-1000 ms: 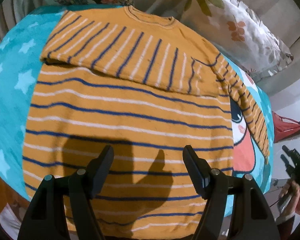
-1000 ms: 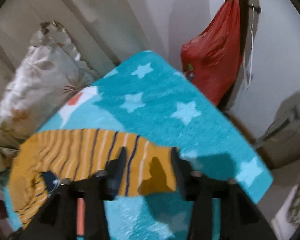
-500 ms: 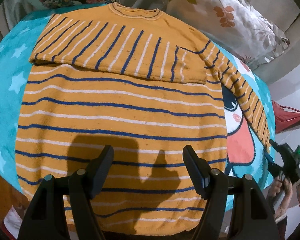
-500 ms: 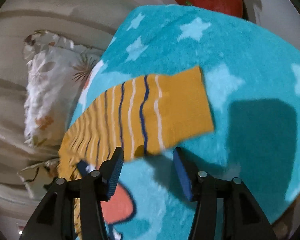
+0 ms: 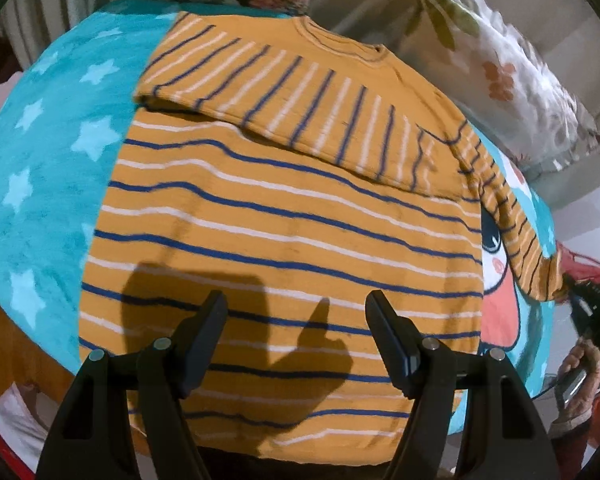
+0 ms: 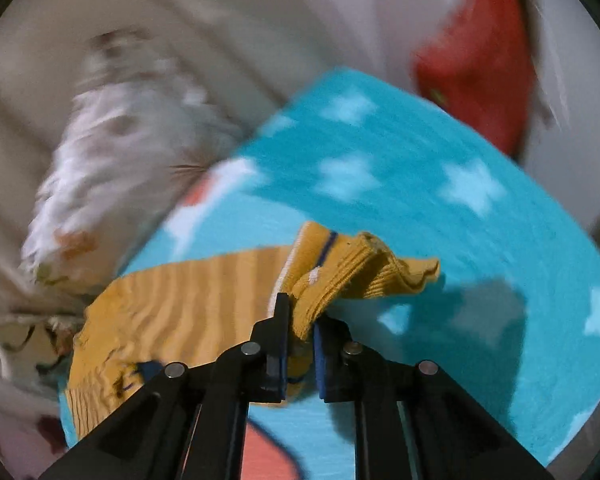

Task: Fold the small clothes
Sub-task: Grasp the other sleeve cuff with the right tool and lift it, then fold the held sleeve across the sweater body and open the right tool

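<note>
An orange sweater [image 5: 284,216] with blue and white stripes lies flat on a turquoise star blanket [image 5: 40,180]. One sleeve [image 5: 280,92] is folded across its chest. My left gripper [image 5: 296,320] hovers open above the sweater's lower body, with nothing between its fingers. The other sleeve [image 5: 512,232] runs off to the right. In the right wrist view my right gripper [image 6: 302,320] has its jaws closing, and the pads pinch that sleeve's bunched cuff [image 6: 340,276], which is lifted off the blanket [image 6: 420,220].
A floral pillow [image 5: 520,80] lies against the wall behind the sweater, blurred in the right wrist view [image 6: 112,152]. A red bag [image 6: 480,64] hangs past the blanket's far corner. A person's hand [image 5: 580,364] shows at the right edge.
My right gripper went from open over the flat sleeve end to clamped on the cuff, which is now bunched and raised. The left gripper stayed open and shifted slightly over the sweater.
</note>
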`<state>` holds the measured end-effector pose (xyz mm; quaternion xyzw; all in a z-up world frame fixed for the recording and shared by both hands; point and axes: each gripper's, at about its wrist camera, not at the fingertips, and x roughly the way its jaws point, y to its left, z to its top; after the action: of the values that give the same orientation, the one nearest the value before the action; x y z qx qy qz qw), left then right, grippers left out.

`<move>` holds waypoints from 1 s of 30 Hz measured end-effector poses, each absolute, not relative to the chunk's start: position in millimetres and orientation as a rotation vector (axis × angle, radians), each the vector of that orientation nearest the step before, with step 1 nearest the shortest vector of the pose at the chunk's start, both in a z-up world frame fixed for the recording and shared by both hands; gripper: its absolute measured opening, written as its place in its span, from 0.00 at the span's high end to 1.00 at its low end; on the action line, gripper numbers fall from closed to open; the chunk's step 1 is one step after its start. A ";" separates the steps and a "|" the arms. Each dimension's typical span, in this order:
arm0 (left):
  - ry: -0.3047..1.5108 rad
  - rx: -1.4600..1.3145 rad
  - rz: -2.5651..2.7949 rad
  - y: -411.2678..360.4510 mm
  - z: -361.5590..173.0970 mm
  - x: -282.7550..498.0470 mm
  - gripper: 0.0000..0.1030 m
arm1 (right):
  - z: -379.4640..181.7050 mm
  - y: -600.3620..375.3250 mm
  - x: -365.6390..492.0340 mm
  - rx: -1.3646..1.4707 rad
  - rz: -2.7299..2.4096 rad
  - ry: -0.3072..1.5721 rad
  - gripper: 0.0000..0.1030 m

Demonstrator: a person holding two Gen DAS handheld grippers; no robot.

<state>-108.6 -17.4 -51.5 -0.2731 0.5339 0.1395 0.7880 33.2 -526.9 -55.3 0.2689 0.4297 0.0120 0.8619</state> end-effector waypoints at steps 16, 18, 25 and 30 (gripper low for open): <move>1.108 -0.695 0.361 93.1 -60.8 -156.5 0.32 | 7.8 -183.0 44.7 0.259 0.640 0.939 0.94; 1.105 -0.711 0.386 107.6 -63.4 -167.7 0.32 | 0.5 -149.7 41.2 0.220 0.672 0.960 0.94; 1.102 -0.775 0.447 139.3 -75.4 -189.0 0.32 | -26.8 -64.4 33.0 0.182 0.766 1.050 0.94; 1.103 -0.787 0.447 146.6 -79.0 -189.0 0.32 | -36.5 -13.0 29.3 0.121 0.812 1.079 0.94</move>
<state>-189.0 146.6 -79.0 -0.3610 0.5058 0.2052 0.7561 29.3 -13.0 -36.5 0.0560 0.4992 0.3755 0.7789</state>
